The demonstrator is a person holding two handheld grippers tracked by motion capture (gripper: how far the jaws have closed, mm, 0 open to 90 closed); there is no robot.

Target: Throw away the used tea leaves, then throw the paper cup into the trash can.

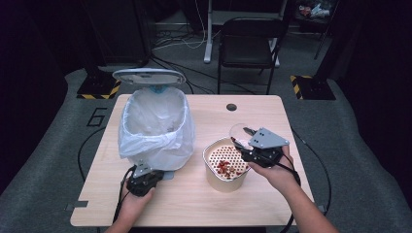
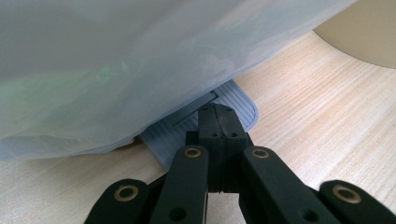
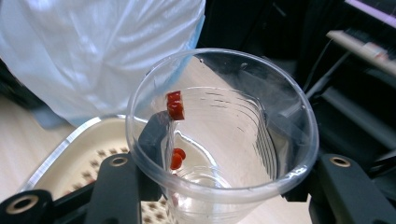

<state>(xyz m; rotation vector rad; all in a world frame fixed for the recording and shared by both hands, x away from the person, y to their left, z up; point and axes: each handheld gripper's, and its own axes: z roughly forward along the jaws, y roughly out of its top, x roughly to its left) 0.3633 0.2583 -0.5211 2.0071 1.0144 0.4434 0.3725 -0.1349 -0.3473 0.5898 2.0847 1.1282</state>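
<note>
1. Holding a clear plastic cup (image 3: 219, 135), the right gripper (image 1: 248, 144) is seen above the far right edge of a cream tub (image 1: 224, 179) in the high view.
2. The cup is pinched between the two black jaws of the right gripper, one on each side of it.
3. The cup is tipped, with its open mouth turned toward the camera in the right gripper view.
4. A few small red bits (image 3: 175, 106) are stuck to the inside wall of the cup.
5. A tray with many little holes (image 1: 227, 160) is set in the top of the tub, and more red bits (image 1: 224, 168) are lying on it.
6. The tub is standing on the wooden table (image 1: 194, 208), just to the right of a small bin (image 1: 153, 127).
7. The bin is lined with a white plastic bag (image 2: 140, 60), and its lid (image 1: 148, 75) is standing open at the back.
8. The left gripper (image 1: 142, 170) is placed at the near foot of the bin.
9. Its jaws are pressed together with nothing between them.
10. The tips of those jaws are set on the grey ridged pedal (image 2: 187, 123) that sticks out from under the bag; how hard it is pushed cannot be told.
</note>
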